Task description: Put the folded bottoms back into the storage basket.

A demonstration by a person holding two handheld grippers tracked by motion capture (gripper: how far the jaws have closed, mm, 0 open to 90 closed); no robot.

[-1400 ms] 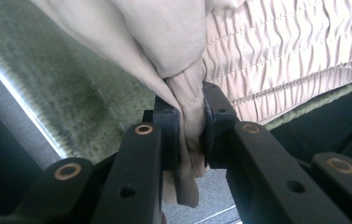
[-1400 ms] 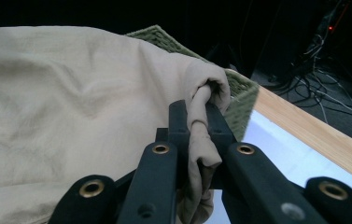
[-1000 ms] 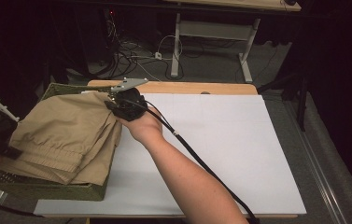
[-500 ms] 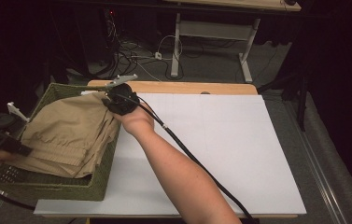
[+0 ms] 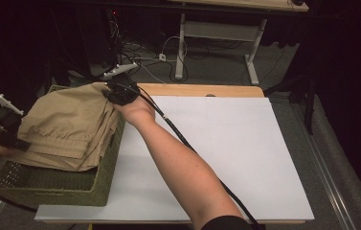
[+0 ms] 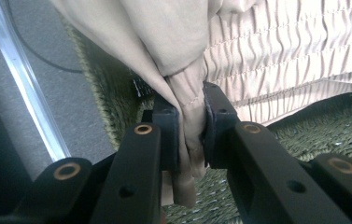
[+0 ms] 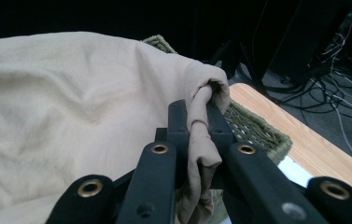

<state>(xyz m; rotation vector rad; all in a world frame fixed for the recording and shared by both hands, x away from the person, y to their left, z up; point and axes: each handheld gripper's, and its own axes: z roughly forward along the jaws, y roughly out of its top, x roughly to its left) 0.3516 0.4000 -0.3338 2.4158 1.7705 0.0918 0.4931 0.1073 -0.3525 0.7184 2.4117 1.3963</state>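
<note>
A plain tan garment (image 5: pixel 68 127), marked by rows of gathered stitching along its waistband, is seen over an olive-green woven basket (image 5: pixel 49 184) at the left edge of the table. The table (image 5: pixel 245 158) is covered in white, with a light wood strip shown along its far edge. Both the left gripper (image 6: pixel 190 126) and the right gripper (image 7: pixel 197 123) are black, with brass-coloured rivets.

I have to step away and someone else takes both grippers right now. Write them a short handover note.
Left gripper: shut on the tan garment, on a bunched fold by its elastic band.
Right gripper: shut on the tan garment at its far corner.
The garment lies folded across the green woven basket at the table's left edge.
Done: both ends gripped, garment over the basket.
Left: probably lower it in and let go.
</note>
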